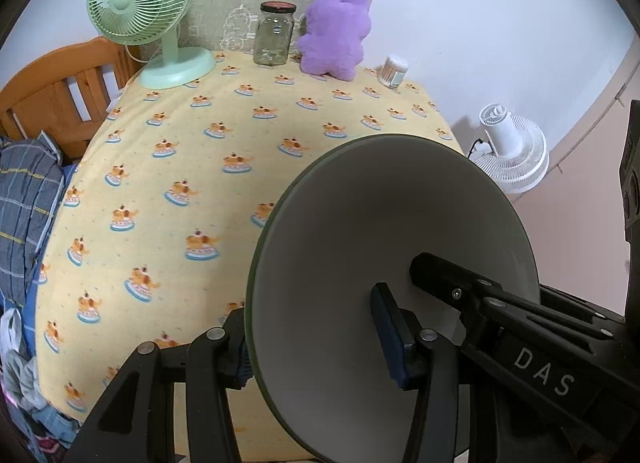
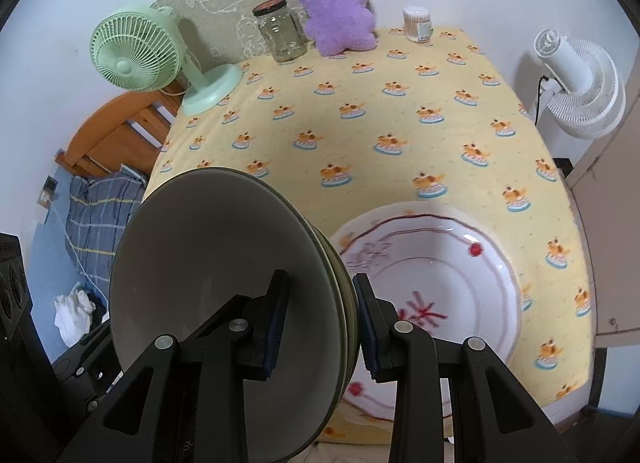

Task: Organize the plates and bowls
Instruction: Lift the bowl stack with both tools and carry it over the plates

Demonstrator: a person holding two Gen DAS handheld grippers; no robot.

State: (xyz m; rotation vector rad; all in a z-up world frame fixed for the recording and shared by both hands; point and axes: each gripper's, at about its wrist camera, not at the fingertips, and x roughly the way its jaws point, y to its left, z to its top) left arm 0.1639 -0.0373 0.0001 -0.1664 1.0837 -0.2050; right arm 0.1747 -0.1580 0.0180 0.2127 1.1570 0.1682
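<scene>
Black fingers (image 2: 276, 323) of your right gripper (image 2: 320, 327) are clamped across the rims of a stack of grey-green bowls (image 2: 208, 263), one pad inside the top bowl, the other against the outer wall. In the left wrist view your left gripper (image 1: 320, 339) pinches the opposite rim of the same stack, and the right gripper's arm reaches into the bowl there. The stack hangs tilted above the yellow table (image 2: 400, 111), just beside and partly over a patterned plate (image 2: 440, 275) lying flat on the cloth.

Your main risk, as I judge it, is the nested bowls sliding apart: each grip squeezes several rims at once, so a lower bowl could slip free if either hand tilts further. Uneven motion between your hands could twist the stack out of one pinch. Lower carelessly and the bottom bowl may clip the plate's raised edge and chip it.
</scene>
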